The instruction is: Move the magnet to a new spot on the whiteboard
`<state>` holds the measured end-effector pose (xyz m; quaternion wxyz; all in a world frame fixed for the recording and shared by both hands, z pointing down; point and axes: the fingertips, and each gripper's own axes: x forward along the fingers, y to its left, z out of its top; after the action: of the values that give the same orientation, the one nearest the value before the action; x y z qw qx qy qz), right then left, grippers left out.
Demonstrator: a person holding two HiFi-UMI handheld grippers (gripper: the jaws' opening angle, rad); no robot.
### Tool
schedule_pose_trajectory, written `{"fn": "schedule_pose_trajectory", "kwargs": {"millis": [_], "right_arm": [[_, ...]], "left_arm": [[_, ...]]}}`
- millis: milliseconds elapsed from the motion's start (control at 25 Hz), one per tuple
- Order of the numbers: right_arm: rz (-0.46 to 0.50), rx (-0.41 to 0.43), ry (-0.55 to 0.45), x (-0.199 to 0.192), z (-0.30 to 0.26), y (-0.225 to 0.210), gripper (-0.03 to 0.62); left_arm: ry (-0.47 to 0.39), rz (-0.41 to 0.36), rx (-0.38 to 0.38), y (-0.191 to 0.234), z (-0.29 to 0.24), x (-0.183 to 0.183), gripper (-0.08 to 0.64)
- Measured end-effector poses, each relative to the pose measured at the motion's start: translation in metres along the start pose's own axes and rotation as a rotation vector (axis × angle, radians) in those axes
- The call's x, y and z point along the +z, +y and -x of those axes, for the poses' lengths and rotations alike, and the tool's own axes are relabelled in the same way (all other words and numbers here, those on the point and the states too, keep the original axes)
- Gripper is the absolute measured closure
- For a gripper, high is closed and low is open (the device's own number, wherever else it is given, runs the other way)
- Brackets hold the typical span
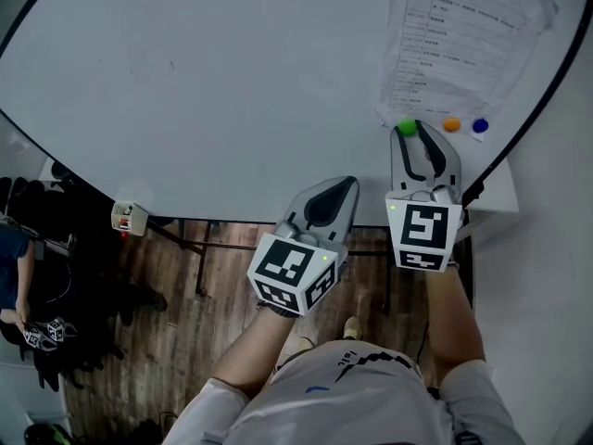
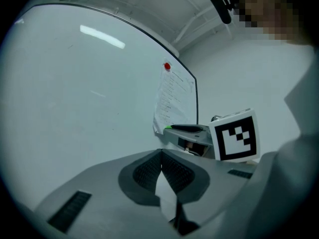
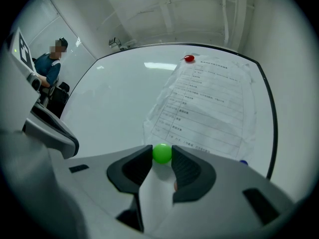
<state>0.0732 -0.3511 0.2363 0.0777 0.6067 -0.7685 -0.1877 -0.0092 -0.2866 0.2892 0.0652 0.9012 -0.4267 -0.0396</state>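
Note:
A small green magnet (image 1: 406,128) (image 3: 162,153) sits on the whiteboard (image 1: 232,82) at the lower left corner of a printed paper sheet (image 1: 463,35). My right gripper (image 1: 409,133) (image 3: 162,156) is shut on the green magnet, with a pad touching each side of it. The left gripper (image 1: 346,186) (image 2: 161,157) hangs lower and to the left, near the board's bottom edge. Its jaws are shut with nothing between them.
An orange magnet (image 1: 451,125) and a blue magnet (image 1: 480,126) lie just right of the green one, along the sheet's bottom edge. A red magnet (image 3: 189,59) pins the sheet's top. The board's dark frame (image 1: 542,91) runs close on the right. A person (image 3: 50,66) stands far left.

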Motion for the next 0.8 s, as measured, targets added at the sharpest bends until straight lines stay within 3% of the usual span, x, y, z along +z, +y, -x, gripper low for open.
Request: {"fn": "schedule_pose_trajectory", "kwargs": {"millis": [800], "right_arm": [[-0.026, 0.031, 0.068, -0.025, 0.059, 0.038, 0.463]], "left_arm": [[0.020, 0.002, -0.030, -0.018, 0.033, -0.016, 0.549]]}}
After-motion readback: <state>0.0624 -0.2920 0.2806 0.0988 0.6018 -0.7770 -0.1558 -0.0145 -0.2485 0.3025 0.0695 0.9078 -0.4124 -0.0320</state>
